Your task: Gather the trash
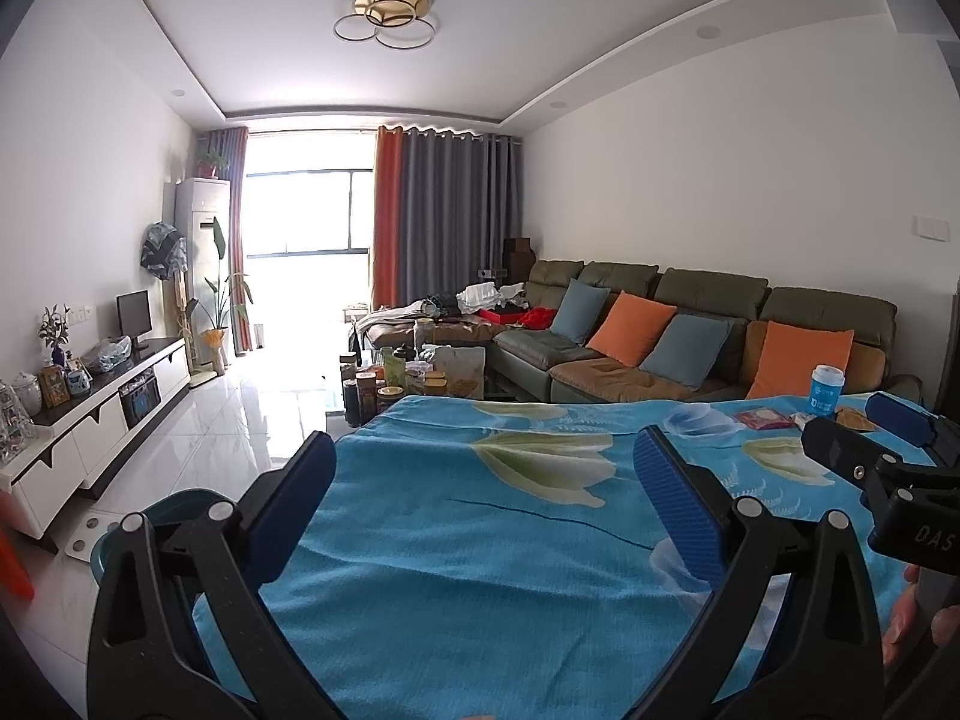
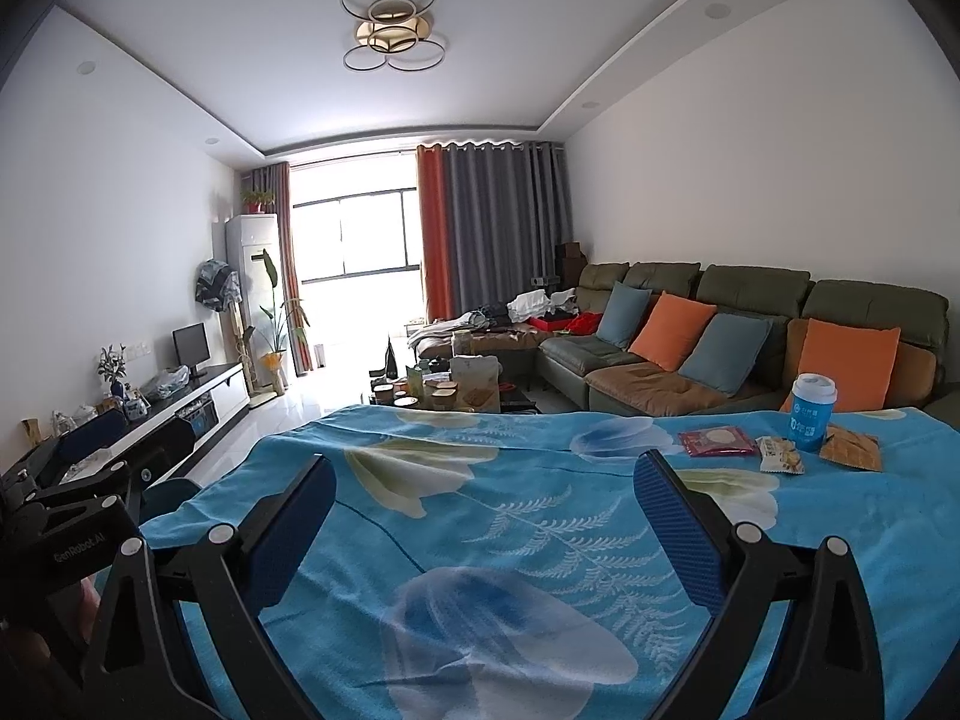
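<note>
**Right wrist view: trash sits far right, right gripper nearer**

Right wrist view shows the right gripper [image 2: 483, 516] spread wide with nothing between its blue ribbed pads, hovering above a counter [image 2: 540, 600] draped in a soft turquoise floral cloth. All the trash lies ahead and to the right of it, clustered at the far right of the cloth: a flat red wrapper [image 2: 717, 443], a crinkled pale snack packet [image 2: 780, 456] just beside it, a blue paper cup [image 2: 811, 413] with a white lid standing upright, and a flat orange-brown packet [image 2: 852, 450] touching or nearly touching the cup's base. The row runs roughly left to right, with the red wrapper nearest the gripper.

Seen from the left wrist, the left gripper [image 1: 486, 498] is equally wide open and empty, and the same cluster sits well apart at its far right, partly hidden behind the other tool. The right hand looks better placed for the first pick.

The wrappers are thin, limp film lying flush on yielding cloth, so a pinch may gather fabric too. The cup is a rigid, light cylinder, likely to tip if nudged.
</note>
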`<action>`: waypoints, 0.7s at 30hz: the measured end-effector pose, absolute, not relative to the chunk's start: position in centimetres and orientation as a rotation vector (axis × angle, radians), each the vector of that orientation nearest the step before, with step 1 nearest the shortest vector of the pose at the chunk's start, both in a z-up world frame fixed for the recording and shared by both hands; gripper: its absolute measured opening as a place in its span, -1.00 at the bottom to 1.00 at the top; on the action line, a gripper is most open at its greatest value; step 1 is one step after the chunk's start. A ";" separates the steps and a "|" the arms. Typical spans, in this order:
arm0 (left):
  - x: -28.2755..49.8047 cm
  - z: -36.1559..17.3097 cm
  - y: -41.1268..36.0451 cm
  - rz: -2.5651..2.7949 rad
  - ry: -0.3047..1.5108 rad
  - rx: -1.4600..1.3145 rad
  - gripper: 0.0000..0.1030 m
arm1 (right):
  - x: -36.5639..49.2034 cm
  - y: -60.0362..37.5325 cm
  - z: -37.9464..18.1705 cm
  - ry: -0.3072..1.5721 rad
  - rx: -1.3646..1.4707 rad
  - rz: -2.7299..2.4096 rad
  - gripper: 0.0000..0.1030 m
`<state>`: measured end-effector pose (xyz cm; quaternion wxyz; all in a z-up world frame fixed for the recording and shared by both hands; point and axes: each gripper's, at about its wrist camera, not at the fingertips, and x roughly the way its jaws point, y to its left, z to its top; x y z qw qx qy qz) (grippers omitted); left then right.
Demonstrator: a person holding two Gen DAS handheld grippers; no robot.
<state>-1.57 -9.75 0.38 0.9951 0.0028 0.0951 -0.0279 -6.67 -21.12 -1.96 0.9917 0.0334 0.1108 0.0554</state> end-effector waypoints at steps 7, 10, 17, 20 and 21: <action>-1.7 0.6 -9.9 -0.054 0.185 0.006 0.89 | -6.7 -21.2 -1.8 0.217 0.068 0.105 0.87; -1.7 0.7 -9.9 -0.054 0.184 0.006 0.89 | -6.8 -21.2 -1.7 0.216 0.067 0.103 0.87; -1.6 0.9 -10.1 -0.053 0.176 0.008 0.89 | -7.0 -21.3 -1.6 0.209 0.066 0.100 0.87; -1.4 1.1 -10.2 -0.052 0.173 0.010 0.89 | -7.0 -21.2 -1.6 0.208 0.065 0.099 0.87; -1.4 1.1 -10.2 -0.053 0.174 0.009 0.89 | -7.0 -21.3 -1.5 0.207 0.066 0.100 0.87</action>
